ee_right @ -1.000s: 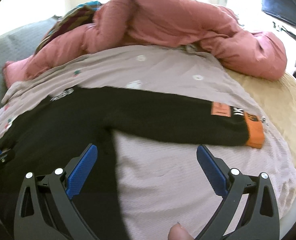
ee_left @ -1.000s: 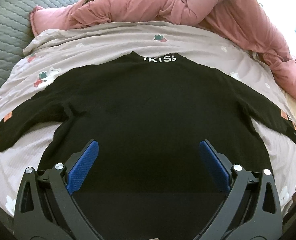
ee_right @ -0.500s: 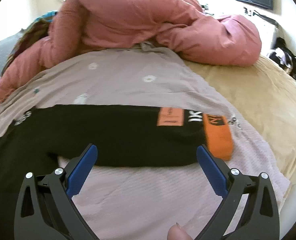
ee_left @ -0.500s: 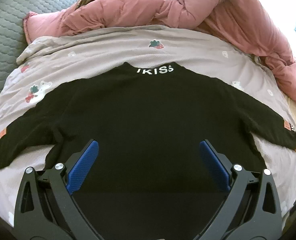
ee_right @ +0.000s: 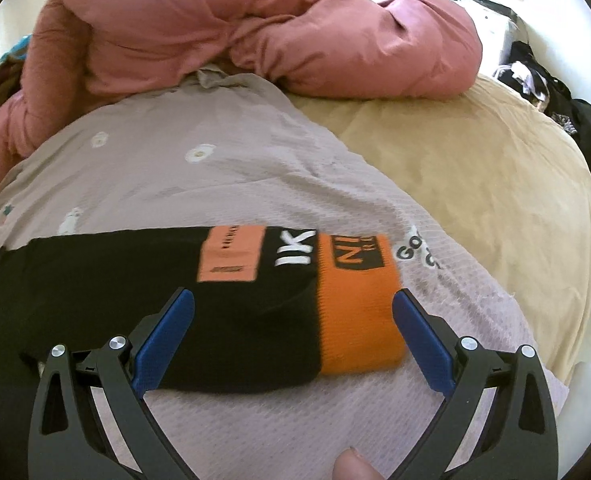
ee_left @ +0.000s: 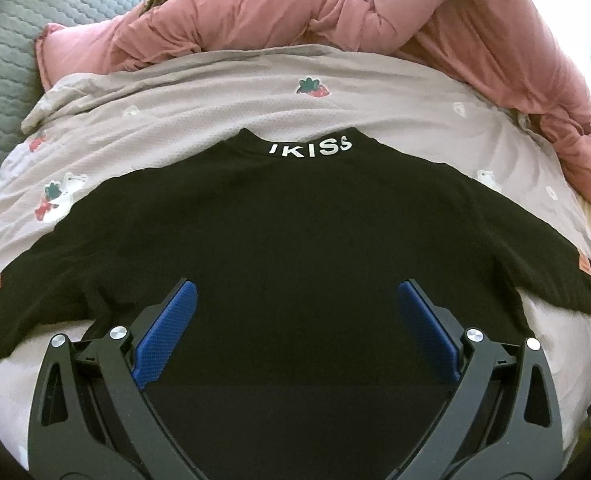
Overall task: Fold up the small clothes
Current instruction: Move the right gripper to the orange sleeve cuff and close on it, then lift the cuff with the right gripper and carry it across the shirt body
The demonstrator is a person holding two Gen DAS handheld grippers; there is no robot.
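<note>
A small black sweater (ee_left: 295,240) with white collar lettering lies flat on a pale blanket (ee_left: 215,92), sleeves spread to both sides. My left gripper (ee_left: 295,312) is open and empty, over the sweater's lower body. My right gripper (ee_right: 293,320) is open and empty, straddling the end of the right sleeve (ee_right: 135,280), just above its orange cuff (ee_right: 355,312). An orange patch (ee_right: 229,254) and white letters sit beside the cuff. I cannot tell whether the fingers touch the fabric.
A bunched pink duvet (ee_left: 375,20) (ee_right: 215,32) lies behind the blanket. A grey quilted mat (ee_left: 3,60) is at the far left. A tan bedspread (ee_right: 475,168) runs to the bed's right edge. A thumb tip (ee_right: 351,464) shows at the bottom.
My right gripper has swung right along the sleeve and come down over its orange cuff. My left gripper has pulled back slightly, so more of the sweater shows.
</note>
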